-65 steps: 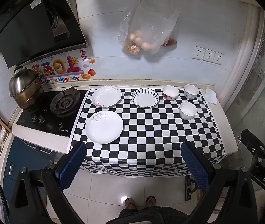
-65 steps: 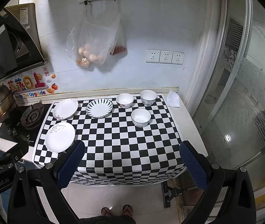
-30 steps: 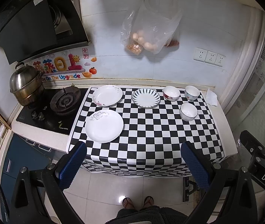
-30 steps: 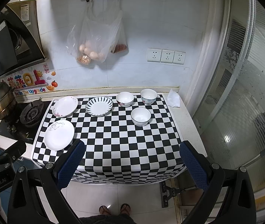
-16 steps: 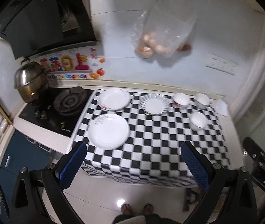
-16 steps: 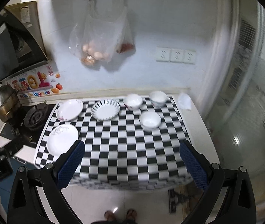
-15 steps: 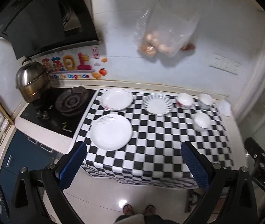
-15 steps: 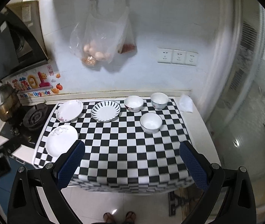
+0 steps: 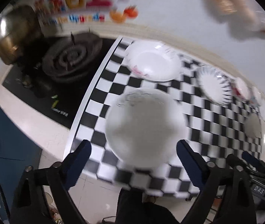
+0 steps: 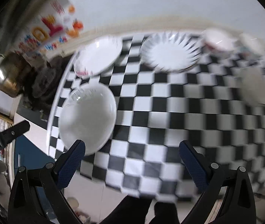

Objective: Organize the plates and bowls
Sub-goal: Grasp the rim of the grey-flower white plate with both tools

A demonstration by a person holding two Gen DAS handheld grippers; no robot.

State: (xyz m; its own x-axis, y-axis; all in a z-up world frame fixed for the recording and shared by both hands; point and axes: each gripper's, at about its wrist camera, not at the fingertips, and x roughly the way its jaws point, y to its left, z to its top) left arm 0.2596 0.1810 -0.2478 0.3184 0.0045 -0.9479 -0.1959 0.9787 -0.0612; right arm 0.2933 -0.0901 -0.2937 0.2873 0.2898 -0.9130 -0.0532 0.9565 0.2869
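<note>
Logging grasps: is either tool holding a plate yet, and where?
Nothing held. Left tool and right tool are both open, short of the near plate.

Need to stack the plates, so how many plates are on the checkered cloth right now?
3: plain white plate near the front edge, pink-flowered plate behind it beside the stove, striped-rim plate further right. None looks hidden, though the view is blurred.

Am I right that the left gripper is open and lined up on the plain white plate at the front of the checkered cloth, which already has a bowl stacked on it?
Not quite: the plain white plate is bare in the left wrist view. The left gripper is open and lined up on it.
</note>
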